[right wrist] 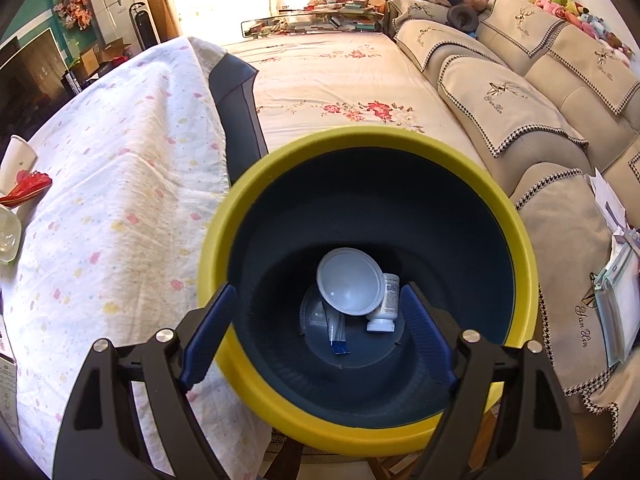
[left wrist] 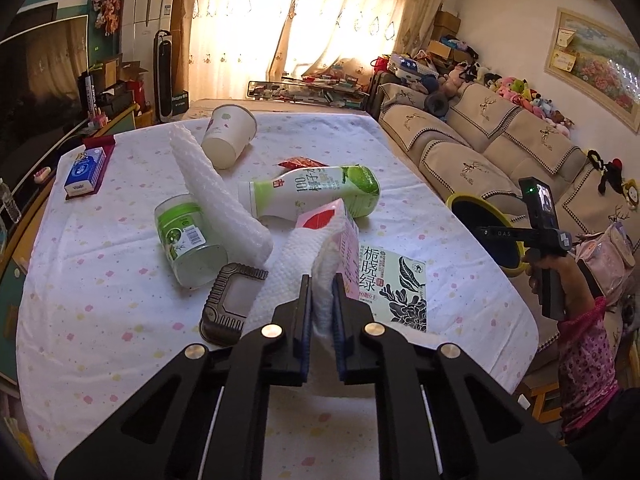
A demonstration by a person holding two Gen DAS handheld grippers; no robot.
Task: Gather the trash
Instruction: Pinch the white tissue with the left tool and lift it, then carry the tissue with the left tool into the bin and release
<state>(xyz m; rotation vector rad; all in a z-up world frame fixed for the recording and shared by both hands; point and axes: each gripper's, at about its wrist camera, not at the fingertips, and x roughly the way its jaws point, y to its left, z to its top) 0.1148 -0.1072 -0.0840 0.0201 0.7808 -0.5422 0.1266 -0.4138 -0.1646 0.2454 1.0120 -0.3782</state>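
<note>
Strong daylight through curtains [left wrist: 304, 20] at 12 o'clock, blown-out glare there in both views, desk [left wrist: 100, 280] cloth evenly lit with soft shadows, heavy fisheye bending and dark corners, focus sharp, slight softness at edges

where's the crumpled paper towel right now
In the left wrist view the paper towel sits mid-table, pinched by the left gripper, between the black comb and the pink carton.

Embossed white paper towel [left wrist: 292, 268]; matt cotton tablecloth [left wrist: 100, 300]; glossy plastic bottle [left wrist: 316, 192]; smooth yellow-rimmed plastic bin [right wrist: 360, 140].
</note>
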